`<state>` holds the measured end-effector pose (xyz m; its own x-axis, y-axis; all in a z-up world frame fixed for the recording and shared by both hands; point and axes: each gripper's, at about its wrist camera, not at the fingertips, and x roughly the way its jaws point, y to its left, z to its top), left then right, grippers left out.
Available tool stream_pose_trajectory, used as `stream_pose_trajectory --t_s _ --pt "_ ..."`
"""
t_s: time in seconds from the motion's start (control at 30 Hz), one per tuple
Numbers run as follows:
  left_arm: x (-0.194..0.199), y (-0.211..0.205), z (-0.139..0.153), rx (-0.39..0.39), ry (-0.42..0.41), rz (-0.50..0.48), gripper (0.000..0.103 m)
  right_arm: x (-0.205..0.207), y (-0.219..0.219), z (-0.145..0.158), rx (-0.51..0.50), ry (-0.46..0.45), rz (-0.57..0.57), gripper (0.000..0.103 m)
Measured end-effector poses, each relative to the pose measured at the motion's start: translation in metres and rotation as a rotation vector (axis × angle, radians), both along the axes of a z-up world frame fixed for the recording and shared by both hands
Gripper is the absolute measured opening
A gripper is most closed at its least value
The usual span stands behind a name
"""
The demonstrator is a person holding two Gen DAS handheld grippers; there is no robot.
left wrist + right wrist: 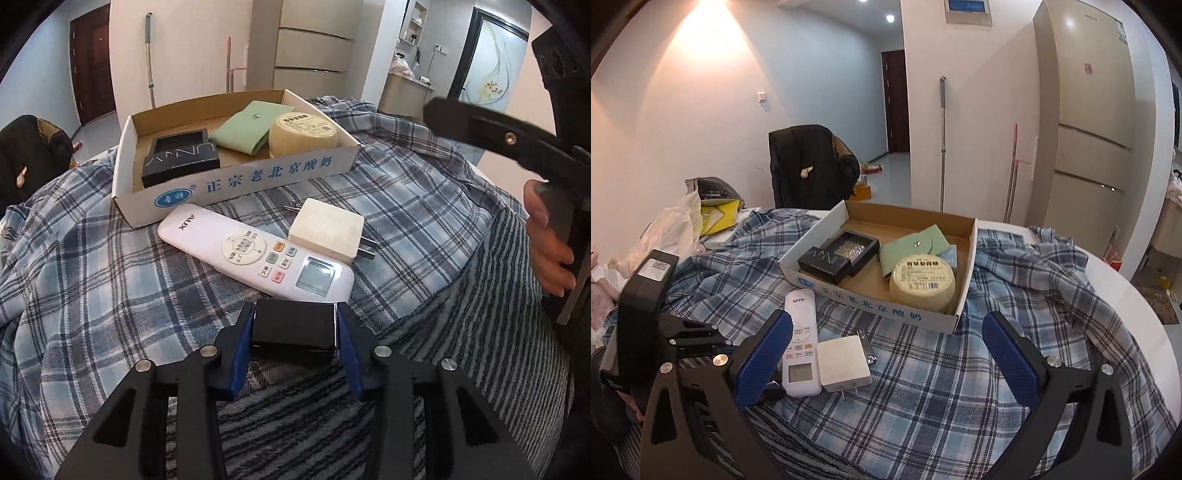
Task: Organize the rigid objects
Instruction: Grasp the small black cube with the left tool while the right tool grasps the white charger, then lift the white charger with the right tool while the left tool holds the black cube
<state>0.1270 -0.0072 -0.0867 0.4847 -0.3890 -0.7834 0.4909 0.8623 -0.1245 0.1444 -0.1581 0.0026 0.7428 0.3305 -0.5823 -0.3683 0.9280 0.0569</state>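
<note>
right wrist: plaid cloth (pixel 923 387) covers white table (pixel 1137 295).

Fridge (pixel 1086 110) by wall, mop (pixel 943 140) beside it; jacket on chair (pixel 809 166); plaid cloth (pixel 923 387) over bench.

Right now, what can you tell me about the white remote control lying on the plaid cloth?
The long white plastic remote control lies flat, face up, on the blue plaid cloth, outside the shallow cardboard box. It shows an AUX logo, a round pale dial, small coloured buttons and a grey screen at the end nearer the left tool. The square white plug adapter sits right beside it; contact is unclear.
</note>
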Motion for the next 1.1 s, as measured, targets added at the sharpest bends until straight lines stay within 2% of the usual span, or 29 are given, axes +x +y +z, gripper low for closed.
stream_pose_trajectory --t_s 0.07,0.13,0.2,0.3,0.43,0.57,0.6,0.7,0.83,0.97,1.1 --pt "-0.006 0.003 0.008 -0.015 -0.05 0.005 0.044 0.001 0.001 -0.003 -0.005 0.01 -0.002 0.102" --pt "-0.015 0.004 0.018 -0.024 -0.139 0.013 0.044 0.002 0.002 -0.005 -0.009 0.015 0.006 0.094" --pt "-0.023 0.008 0.027 -0.043 -0.215 0.038 0.044 0.002 0.007 -0.008 -0.027 0.024 0.041 0.078" --pt "-0.026 0.017 0.035 -0.063 -0.277 0.105 0.044 0.004 0.018 -0.019 -0.065 0.055 0.088 0.067" --pt "-0.014 0.03 0.031 -0.075 -0.231 0.189 0.044 0.008 0.036 -0.039 -0.116 0.127 0.159 0.063" --pt "0.0 0.032 0.024 -0.048 -0.167 0.234 0.044 0.016 0.05 -0.053 -0.156 0.187 0.214 0.047" --pt "-0.001 0.032 0.023 -0.044 -0.169 0.235 0.044 0.016 0.052 -0.056 -0.164 0.199 0.222 0.043" --pt "-0.007 0.03 0.025 -0.044 -0.192 0.218 0.044 0.017 0.056 -0.064 -0.195 0.219 0.221 0.043" --pt "-0.009 0.026 0.025 -0.032 -0.2 0.203 0.044 0.019 0.052 -0.064 -0.178 0.226 0.217 0.042" --pt "-0.007 0.027 0.024 -0.037 -0.191 0.208 0.044 0.017 0.05 -0.061 -0.176 0.226 0.217 0.029" --pt "-0.007 0.027 0.024 -0.039 -0.19 0.206 0.044 0.01 0.049 -0.061 -0.223 0.221 0.225 0.027"
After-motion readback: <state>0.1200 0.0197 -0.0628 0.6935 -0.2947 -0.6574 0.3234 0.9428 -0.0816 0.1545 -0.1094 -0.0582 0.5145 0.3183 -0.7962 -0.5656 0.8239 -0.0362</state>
